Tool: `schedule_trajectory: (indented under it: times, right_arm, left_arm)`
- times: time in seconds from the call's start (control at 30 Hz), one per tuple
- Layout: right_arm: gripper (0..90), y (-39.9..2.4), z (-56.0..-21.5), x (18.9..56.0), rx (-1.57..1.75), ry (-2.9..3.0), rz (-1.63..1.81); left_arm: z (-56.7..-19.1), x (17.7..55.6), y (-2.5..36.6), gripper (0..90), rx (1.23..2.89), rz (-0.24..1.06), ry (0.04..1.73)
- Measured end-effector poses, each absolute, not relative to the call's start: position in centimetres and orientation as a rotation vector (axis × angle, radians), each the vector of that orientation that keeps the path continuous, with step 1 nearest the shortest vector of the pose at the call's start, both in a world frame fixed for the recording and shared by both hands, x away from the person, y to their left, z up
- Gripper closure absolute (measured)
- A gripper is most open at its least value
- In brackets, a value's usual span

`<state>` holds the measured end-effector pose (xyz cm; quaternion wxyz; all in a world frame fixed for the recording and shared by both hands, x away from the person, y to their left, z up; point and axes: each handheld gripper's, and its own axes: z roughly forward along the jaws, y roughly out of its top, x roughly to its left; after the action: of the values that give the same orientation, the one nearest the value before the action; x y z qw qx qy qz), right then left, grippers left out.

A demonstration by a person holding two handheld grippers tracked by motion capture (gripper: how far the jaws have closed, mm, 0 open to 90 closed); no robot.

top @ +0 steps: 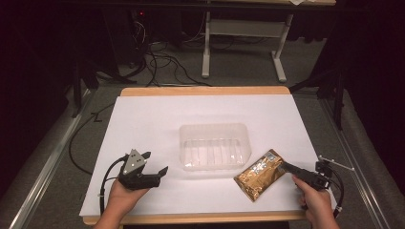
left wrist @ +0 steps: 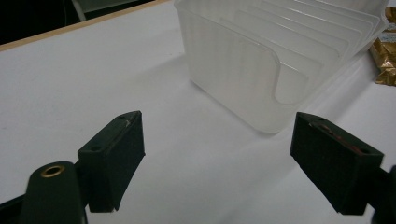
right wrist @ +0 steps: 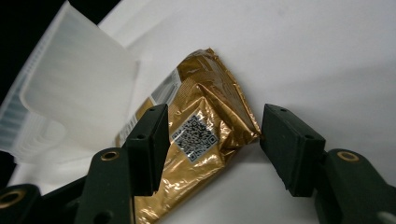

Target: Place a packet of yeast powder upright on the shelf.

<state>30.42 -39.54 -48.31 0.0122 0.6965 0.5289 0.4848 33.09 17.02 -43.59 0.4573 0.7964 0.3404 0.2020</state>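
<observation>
Right gripper (top: 285, 166) over white table (top: 157, 119), dark room.

One gold pouch (top: 261, 174), one clear plastic tub (top: 215, 146), two tools

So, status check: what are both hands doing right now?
Left gripper open, idle. Right gripper open, fingers astride gold packet. Clear tub beside it; nothing blocking.

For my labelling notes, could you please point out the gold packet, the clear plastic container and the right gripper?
gold packet (right wrist: 201, 135): right gripper view, on its printed code patch.
clear plastic container (top: 215, 128): high view, on its far rim.
right gripper (right wrist: 212, 149): right gripper view, midway between its open jaws.
</observation>
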Motion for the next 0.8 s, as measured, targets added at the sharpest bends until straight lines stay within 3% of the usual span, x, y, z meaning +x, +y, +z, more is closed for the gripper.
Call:
schedule_trajectory:
  times: [0.13,0.37,0.53,0.67,0.7,0.8]
  right_arm:
    - [42.9,-39.5,-48.7,30.8,2.209,1.602,1.582]
    - [32.4,-40.1,-48.9,32.9,2.236,1.558,1.668]
    - [32.7,-39.4,-48.5,34.0,2.205,1.622,1.580]
    - [38.8,-38.1,-48.2,34.1,2.134,1.696,1.485]
    - [45.7,-37.9,-48.3,34.0,2.122,1.714,1.457]
    - [52.7,-37.8,-48.4,33.8,2.118,1.728,1.439]
  left_arm:
    - [-43.7,33.2,16.9,18.1,1.974,0.496,0.834]
    - [-43.9,33.2,16.6,18.0,1.991,0.492,0.828]
    - [-43.9,33.2,16.7,18.0,1.988,0.499,0.830]
    - [-43.8,33.1,16.7,18.0,1.987,0.502,0.825]
    - [-43.8,33.1,16.7,18.0,1.985,0.503,0.825]
    - [-43.8,33.1,16.7,18.1,1.986,0.501,0.824]
